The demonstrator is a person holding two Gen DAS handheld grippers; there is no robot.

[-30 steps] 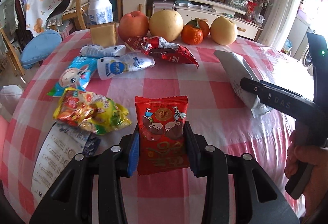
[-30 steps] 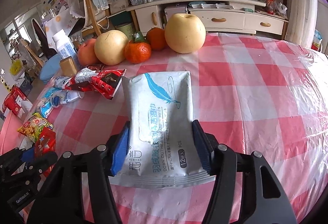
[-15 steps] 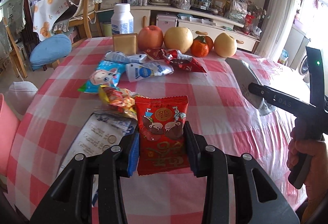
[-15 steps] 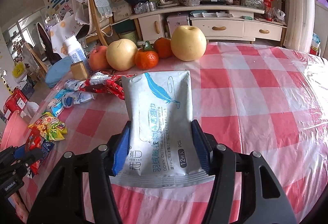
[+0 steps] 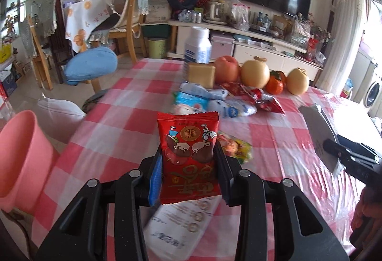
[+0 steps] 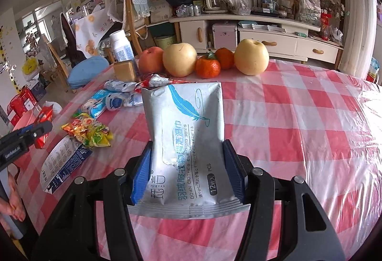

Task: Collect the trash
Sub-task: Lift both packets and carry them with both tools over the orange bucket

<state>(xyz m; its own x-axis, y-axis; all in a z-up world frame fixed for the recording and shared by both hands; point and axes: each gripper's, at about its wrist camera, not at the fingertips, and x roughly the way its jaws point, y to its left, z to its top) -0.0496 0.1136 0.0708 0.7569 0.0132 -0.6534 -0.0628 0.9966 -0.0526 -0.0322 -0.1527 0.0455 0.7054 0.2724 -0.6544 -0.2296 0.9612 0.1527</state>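
Both claws loaded, pink bin waiting on the left

Up close, the left claw (image 5: 188, 160) is clamped on a red snack packet (image 5: 188, 153), pinched by its side edges so it stands upright, long axis pointing away from the camera, print facing up. Same deal on the other side: the right claw (image 6: 188, 165) is clamped on a white wipes pack (image 6: 186, 139), feather end pointing forward, held clear of the desk (image 6: 298, 117). Gripping the edges probably keeps the floppy film from folding. The pink bin (image 5: 21, 155) sits just off the desk's left edge, likely the drop spot. Further out, more wrappers (image 6: 88, 129) lie loose, then a row of fruit (image 6: 250, 60) at the far side.
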